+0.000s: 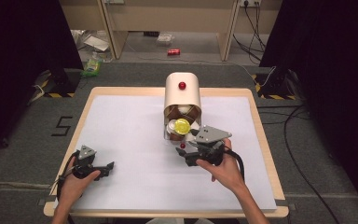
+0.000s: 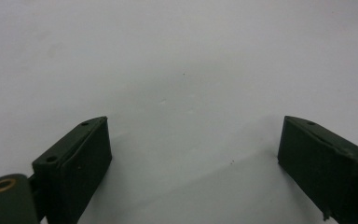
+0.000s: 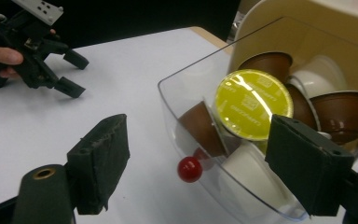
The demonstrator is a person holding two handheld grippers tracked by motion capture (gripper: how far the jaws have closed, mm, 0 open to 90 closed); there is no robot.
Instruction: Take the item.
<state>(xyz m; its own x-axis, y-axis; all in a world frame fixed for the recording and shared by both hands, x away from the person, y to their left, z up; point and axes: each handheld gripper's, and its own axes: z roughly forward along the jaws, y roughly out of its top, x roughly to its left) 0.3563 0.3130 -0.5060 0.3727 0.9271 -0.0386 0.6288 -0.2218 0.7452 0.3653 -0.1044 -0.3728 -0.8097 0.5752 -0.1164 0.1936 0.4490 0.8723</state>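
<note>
a white sheet (image 1: 135, 163) covers a wooden-edged table (image 1: 266, 154). at the far middle of it stands a cream capsule dispenser (image 1: 182, 93) with a rounded top and a red knob (image 1: 182, 86) on its upper face. its clear plastic drawer (image 3: 186, 93) is pulled open toward the near side and holds a heap of brown and white coffee capsules (image 3: 345, 112); a second red knob (image 3: 189, 169) sits on the drawer's front wall. one capsule with a yellow foil lid (image 3: 253, 103) faces up and out; its printed lettering is too blurred to read. on the grey floor left of the table a black mark reads "5" (image 1: 62, 126).

the right gripper (image 3: 214, 163) is just near of the drawer front, jaws spread wide on either side of it and pinching nothing. the left gripper (image 1: 106, 169) rests low over the bare sheet at the near left, well apart from the dispenser, its jaws spread wide and empty too.
</note>
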